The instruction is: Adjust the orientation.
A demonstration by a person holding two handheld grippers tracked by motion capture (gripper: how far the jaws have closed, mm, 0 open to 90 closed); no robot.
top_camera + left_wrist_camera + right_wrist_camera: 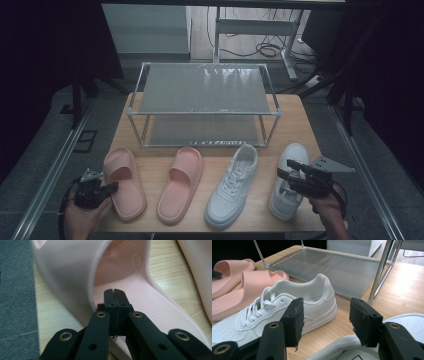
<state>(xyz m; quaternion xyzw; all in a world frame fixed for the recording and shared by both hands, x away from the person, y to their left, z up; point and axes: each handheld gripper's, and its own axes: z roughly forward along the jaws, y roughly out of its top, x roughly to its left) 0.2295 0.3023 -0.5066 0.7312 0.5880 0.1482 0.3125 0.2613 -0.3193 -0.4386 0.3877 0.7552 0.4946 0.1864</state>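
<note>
Two pink slippers lie on the wooden table; the left one (124, 182) has my left gripper (112, 188) at its outer edge. In the left gripper view the left gripper (115, 293) is shut with nothing between its jaws, its tips over that slipper's dotted footbed (152, 307), just before the strap (67, 277). Whether the tips touch the slipper I cannot tell. The second slipper (181, 182) lies to its right. Two white sneakers follow: one (232, 185) at centre right, one (290, 182) at far right. My right gripper (286, 169) hovers open over the far-right sneaker (409, 323), with the other sneaker (312, 300) ahead of its jaws.
A metal two-tier rack (205, 100) with grey mesh shelves stands at the back of the table; its lower shelf (332, 267) and a post (379, 277) lie beyond the sneakers. The shoes line the table's front edge. Grey floor, rails and cables surround the table.
</note>
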